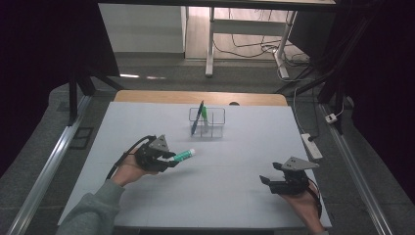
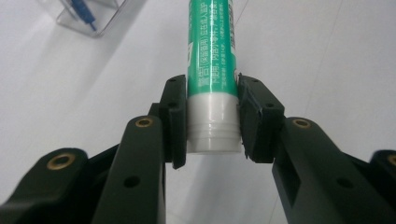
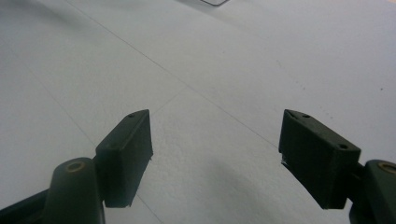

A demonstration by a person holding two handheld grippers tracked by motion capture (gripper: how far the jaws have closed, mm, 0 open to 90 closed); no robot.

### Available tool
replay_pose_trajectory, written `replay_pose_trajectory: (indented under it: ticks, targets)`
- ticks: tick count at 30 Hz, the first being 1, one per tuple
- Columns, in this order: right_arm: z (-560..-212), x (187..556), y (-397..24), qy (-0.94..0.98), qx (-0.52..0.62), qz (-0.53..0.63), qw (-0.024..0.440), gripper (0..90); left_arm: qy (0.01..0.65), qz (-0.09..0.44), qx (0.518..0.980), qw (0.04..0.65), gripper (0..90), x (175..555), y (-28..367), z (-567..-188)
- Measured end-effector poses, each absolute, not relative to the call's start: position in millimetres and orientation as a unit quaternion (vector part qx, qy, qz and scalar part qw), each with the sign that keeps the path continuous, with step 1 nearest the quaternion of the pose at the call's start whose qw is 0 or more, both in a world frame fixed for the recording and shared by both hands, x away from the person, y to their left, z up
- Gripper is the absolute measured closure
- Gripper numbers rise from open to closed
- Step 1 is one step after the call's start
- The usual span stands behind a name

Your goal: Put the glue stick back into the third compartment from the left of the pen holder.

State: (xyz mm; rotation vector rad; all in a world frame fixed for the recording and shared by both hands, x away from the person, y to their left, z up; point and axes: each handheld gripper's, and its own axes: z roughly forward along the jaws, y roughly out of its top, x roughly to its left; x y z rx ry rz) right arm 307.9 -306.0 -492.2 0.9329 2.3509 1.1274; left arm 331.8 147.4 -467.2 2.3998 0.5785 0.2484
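Observation:
A green glue stick (image 1: 184, 155) with a white cap and white base sticks out from my left gripper (image 1: 169, 159), pointing right toward the table's middle. In the left gripper view the glue stick (image 2: 211, 56) has its white base clamped between both pads, so my left gripper (image 2: 212, 121) is shut on it. A clear plastic organizer (image 1: 207, 122) stands at the back centre of the white table (image 1: 230, 196), holding a blue pen (image 1: 197, 117) and a green item (image 1: 204, 113). My right gripper (image 1: 266, 180) rests at the front right, and in its own view the right gripper (image 3: 215, 154) stands open with nothing between the pads.
The organizer's clear corner (image 2: 88, 18) with a blue pen tip lies ahead to the left in the left gripper view. A desk frame and cables (image 1: 274, 49) stand on the floor beyond the table. A power strip (image 1: 311, 145) lies off the table's right edge.

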Motion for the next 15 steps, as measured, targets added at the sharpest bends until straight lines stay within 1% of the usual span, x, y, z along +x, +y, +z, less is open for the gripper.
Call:
replay_pose_trajectory:
  ticks: [15]
  targets:
    - [-490, 307, -295, 0.838, 0.317, 0.404, 0.184, 25.2, 0.211, 0.096, 0.916, 0.327, 64.2, 333, 123, -472]
